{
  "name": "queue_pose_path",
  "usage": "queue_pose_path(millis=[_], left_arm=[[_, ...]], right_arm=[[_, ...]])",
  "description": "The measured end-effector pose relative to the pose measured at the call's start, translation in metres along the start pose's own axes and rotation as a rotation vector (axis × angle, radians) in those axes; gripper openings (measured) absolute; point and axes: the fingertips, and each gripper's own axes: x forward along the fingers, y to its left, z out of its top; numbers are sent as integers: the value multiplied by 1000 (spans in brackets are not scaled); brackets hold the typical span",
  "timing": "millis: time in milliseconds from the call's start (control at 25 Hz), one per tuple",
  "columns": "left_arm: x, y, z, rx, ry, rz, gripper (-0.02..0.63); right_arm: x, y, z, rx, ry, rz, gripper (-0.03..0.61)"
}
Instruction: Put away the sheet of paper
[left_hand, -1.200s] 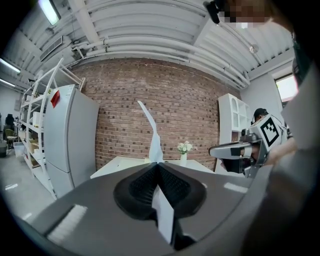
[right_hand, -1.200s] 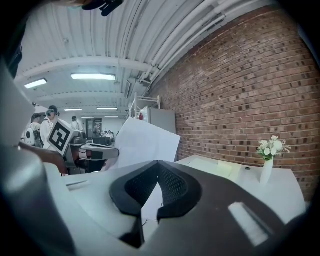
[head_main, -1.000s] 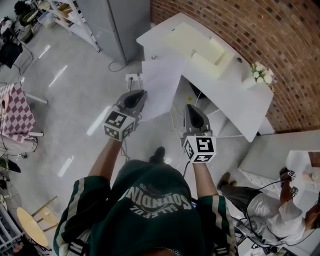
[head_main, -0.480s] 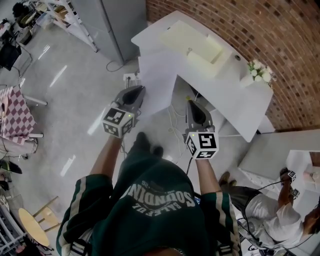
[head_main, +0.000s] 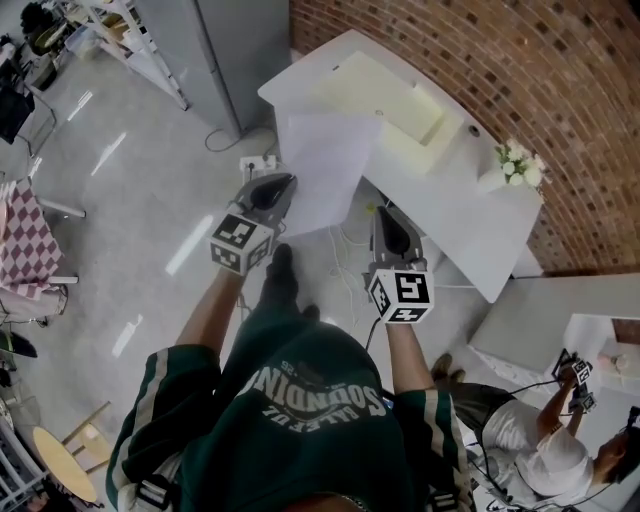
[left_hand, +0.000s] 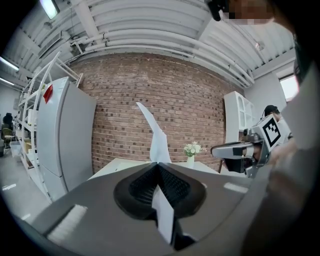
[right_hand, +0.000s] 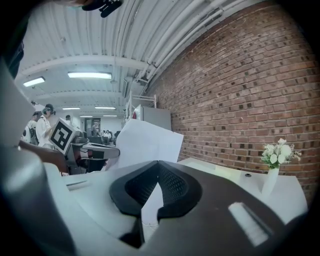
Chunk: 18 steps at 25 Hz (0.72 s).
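Left gripper: pressed together on the near edge of the sheet of paper; a strip pinched between the pads, the rest reaching out beyond the tips.
Right gripper: pressed together; nothing seen pinched; just beside the sheet's near right corner, apart from it.
Sheet: in the air, resting on nothing; long axis running from the left gripper forward towards the desk; far end over the desk's near corner in the head view.
Nearer hand: the left, with the grip; the right free to steady.
Likely next move: forward and down onto the desk; held by one edge only, so probably prone to droop.
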Motion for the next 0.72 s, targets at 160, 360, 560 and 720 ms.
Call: queue_pose_path(millis=[160, 360, 560, 720], left_arm=[[24, 31, 5, 1, 5, -16, 12], [59, 70, 11, 14, 21, -56, 12], [90, 105, 22, 16, 26, -97, 12], [109, 128, 26, 16, 27, -129, 12]], right_arm=[[38, -5, 7, 1, 9, -11, 0], [86, -16, 19, 9, 16, -45, 0], [126, -22, 30, 18, 24, -80, 0], [151, -26, 34, 20, 33, -112, 0]])
